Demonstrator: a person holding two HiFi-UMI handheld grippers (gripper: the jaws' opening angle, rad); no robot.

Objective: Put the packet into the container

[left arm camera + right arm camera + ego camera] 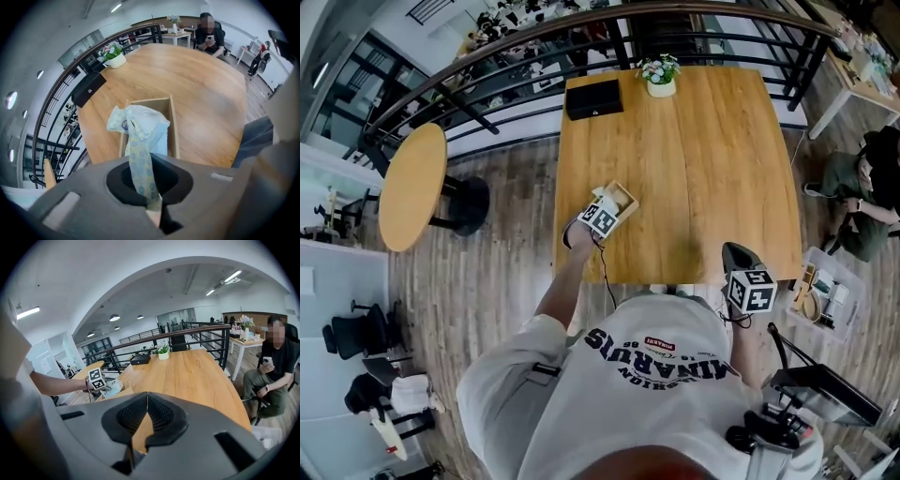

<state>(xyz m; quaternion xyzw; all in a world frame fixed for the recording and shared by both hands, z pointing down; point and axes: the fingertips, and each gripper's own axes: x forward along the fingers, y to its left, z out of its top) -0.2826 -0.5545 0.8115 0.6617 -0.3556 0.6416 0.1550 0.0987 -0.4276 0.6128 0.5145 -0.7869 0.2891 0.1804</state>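
Note:
A pale blue packet (140, 125) with a patterned seam hangs from my left gripper (150, 187), which is shut on the seam's end. The packet's body lies in the mouth of an open wooden container (172, 123) right below the jaws. In the head view the left gripper (602, 217) stands over that container (623, 197) near the table's front left. The right gripper view shows the packet (112, 386) under the left gripper's marker cube (97, 378). My right gripper (748, 286) is at the table's near edge, apart from the container; its jaws (146, 416) are shut with nothing between them.
On the wooden table (703, 159) a black box (593, 97) and a small potted plant (660, 75) stand at the far edge. A curved railing (487, 56) runs behind it. A round side table (412, 186) stands left, and a seated person (862, 202) is at the right.

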